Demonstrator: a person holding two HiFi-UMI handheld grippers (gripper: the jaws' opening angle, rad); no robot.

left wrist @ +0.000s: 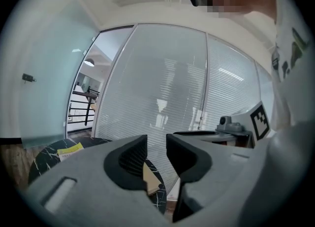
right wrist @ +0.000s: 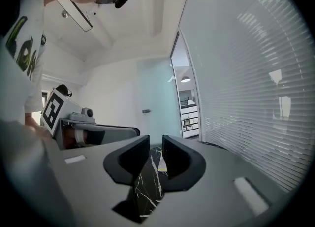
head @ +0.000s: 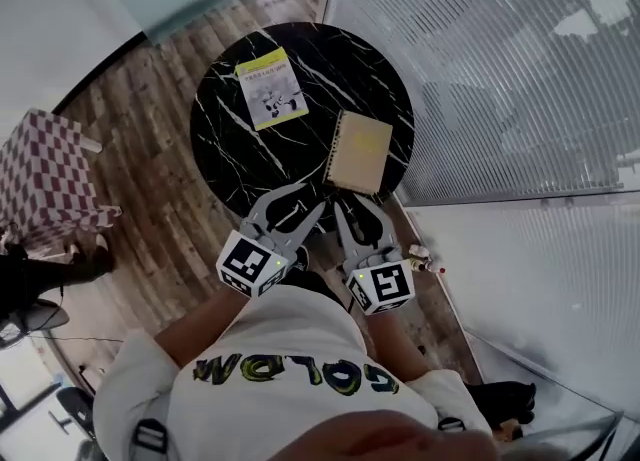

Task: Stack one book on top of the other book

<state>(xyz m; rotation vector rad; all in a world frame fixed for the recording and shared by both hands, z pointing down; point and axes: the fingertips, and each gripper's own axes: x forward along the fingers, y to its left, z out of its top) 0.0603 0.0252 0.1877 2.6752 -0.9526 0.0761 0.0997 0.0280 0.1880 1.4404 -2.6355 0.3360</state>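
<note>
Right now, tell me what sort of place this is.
Probably an office lounge or meeting corner: partition walls covered by white slatted blinds, a wood-plank floor, and a small round black marble-patterned table.

I see a round black stone table with white lines [head: 340,79] on a brown wooden plank floor [head: 170,209]. A red and white checked seat [head: 45,184] stands well apart from it. A glass wall with white blinds [head: 480,59] is just beside the table.
</note>
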